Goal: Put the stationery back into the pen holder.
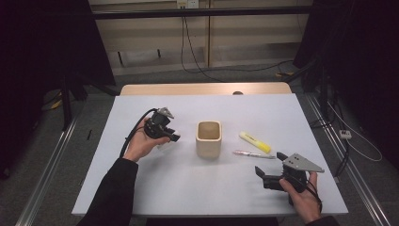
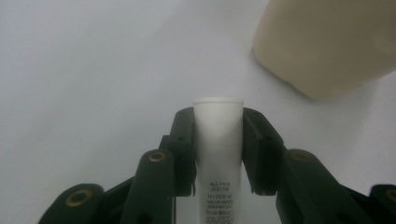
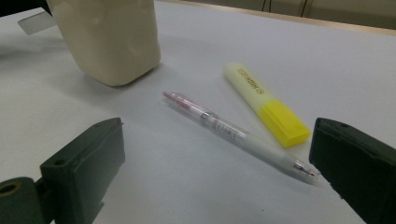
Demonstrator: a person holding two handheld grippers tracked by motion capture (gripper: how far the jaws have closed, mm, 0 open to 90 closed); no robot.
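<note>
Counting up: 2 grippers, 1 beige holder (image 1: 208,139), 1 yellow highlighter (image 1: 254,141), 1 clear pen (image 1: 253,154), 1 white tube (image 2: 218,149). The left gripper (image 1: 172,137) is sitting at abt 9 o'clock of the holder, w/ the person's left hand (image 1: 142,145) wrapping it from below; its jaws are clamping narrow on the tube, one pad pressing each side. In the left gripper view the tube is standing straight up btwn the pads, flat cap end poking just past the tips at 12 o'clock, printed text running down toward the body, and the holder is showing at abt 2 o'clock, apart from the tube. The right gripper (image 1: 270,168) is resting at abt 4 o'clock of the holder, jaws standing wide w/ nothing btwn the pads. In the right gripper view the pen is lying ahead at 12–2 o'clock, tip close to the right-hand jaw, highlighter just beyond it, not touching. The surface is a pale white sheet over a wooden table (image 1: 202,88); the room around is lying dark, grey floor, cables trailing along the far wall.
</note>
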